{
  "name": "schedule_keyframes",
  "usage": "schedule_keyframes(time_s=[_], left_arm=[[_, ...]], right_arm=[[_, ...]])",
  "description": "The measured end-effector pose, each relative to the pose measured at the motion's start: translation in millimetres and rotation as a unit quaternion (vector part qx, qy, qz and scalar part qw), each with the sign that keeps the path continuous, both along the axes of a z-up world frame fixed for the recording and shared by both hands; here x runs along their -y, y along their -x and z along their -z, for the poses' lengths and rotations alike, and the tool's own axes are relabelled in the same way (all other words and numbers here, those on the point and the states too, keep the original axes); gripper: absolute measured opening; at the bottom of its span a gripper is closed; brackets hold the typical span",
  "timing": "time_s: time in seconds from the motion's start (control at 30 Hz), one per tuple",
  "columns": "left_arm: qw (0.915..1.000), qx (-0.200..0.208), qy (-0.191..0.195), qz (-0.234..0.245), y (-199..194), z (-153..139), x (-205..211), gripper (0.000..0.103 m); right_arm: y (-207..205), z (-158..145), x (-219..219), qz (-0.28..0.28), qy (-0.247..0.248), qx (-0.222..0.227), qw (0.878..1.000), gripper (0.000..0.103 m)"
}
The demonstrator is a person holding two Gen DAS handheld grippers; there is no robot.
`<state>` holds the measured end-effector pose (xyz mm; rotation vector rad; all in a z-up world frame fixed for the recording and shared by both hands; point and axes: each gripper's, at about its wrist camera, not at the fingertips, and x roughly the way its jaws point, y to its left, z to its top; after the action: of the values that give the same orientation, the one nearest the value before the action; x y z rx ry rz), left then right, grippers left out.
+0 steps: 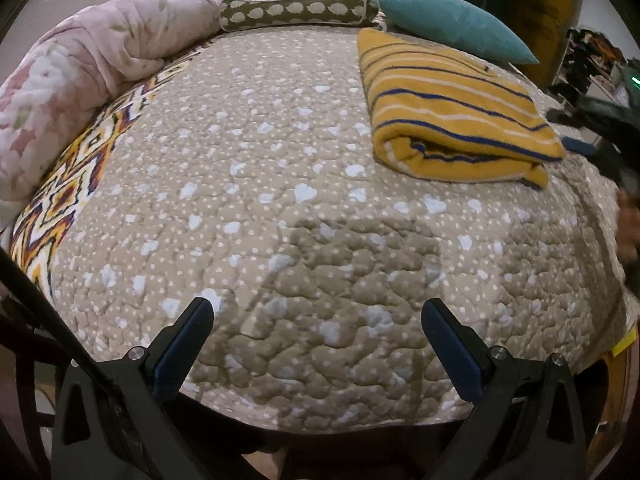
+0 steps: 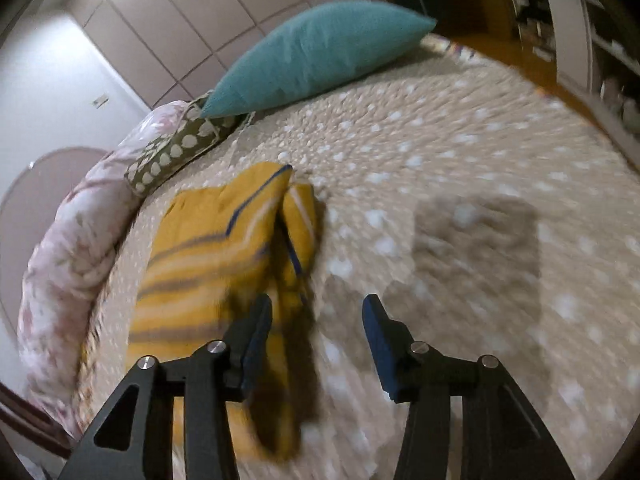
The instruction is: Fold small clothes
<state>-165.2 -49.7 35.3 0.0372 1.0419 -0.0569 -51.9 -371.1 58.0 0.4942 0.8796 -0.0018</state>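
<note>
Both the left gripper [image 1: 318, 314] and right gripper [image 2: 318, 312] gaped empty near the folded yellow striped garment [image 1: 452, 108], seemingly soft, limp, best pinched at its edge.

The left tongs [image 1: 318, 316] have two black angular arms with triangular cut-outs, round silver screws at the joints, and dark blue pads [image 1: 448, 344] inside the tips. The right tongs [image 2: 317, 312] match: black frame, silver screws, blue pads [image 2: 378, 340].
</note>
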Motion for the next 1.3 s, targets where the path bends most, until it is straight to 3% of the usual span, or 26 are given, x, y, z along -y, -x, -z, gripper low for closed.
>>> schedule_keyframes(time_s=[0.2,0.37,0.77,1.3], left_arm=[[0.9991,0.025,-0.031,0.015,-2,-10,15,0.103],[0.9947,0.082,-0.062,0.01,4,-34,22,0.103],[0.9955,0.079,-0.052,0.009,22,-33,23,0.103],[0.9969,0.063,-0.045,0.016,22,-25,26,0.103]], right_arm=[[73,-6,-29,0.015,0.051,0.025,0.998,0.062],[105,-2,-43,0.036,0.033,0.024,0.999,0.063],[115,-8,-87,0.005,0.116,0.028,0.993,0.07],[114,3,-96,-0.003,0.135,0.008,0.991,0.07]])
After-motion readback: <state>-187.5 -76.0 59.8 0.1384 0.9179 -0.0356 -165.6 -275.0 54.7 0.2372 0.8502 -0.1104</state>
